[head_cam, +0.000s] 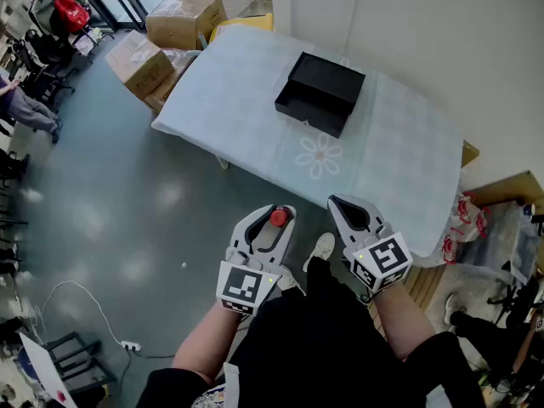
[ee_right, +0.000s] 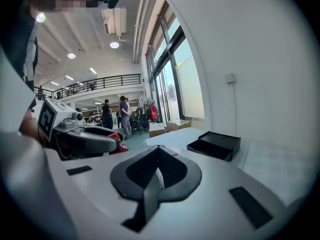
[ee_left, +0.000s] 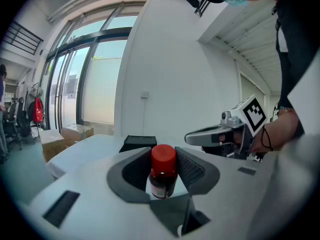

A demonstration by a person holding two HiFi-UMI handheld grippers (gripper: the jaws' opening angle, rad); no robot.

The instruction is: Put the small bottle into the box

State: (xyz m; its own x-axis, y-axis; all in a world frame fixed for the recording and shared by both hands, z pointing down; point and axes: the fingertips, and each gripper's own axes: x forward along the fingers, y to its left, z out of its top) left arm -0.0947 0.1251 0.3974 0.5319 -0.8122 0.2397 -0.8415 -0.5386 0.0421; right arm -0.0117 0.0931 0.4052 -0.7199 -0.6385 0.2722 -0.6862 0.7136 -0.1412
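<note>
**Small bottle** point(ee_left: 162, 170): dark translucent body, round red cap, pale label. Upright at lower centre of left gripper view, carried in air, well short of counter.
**Left gripper** point(head_cam: 272, 226): fingers point(ee_left: 192, 168) with dark ribbed pads, clamped on bottle sides.
**Step:** carry toward box.
**Box** point(head_cam: 319, 92): black, rectangular, rigid, appears open-topped. Upper centre of head view, on counter point(head_cam: 399, 151) with pale cloth, flower print.
**Next:** reach forward, centre bottle over opening, lower, release.
**Right gripper** point(ee_right: 157, 176): fingers together, empty.
</note>
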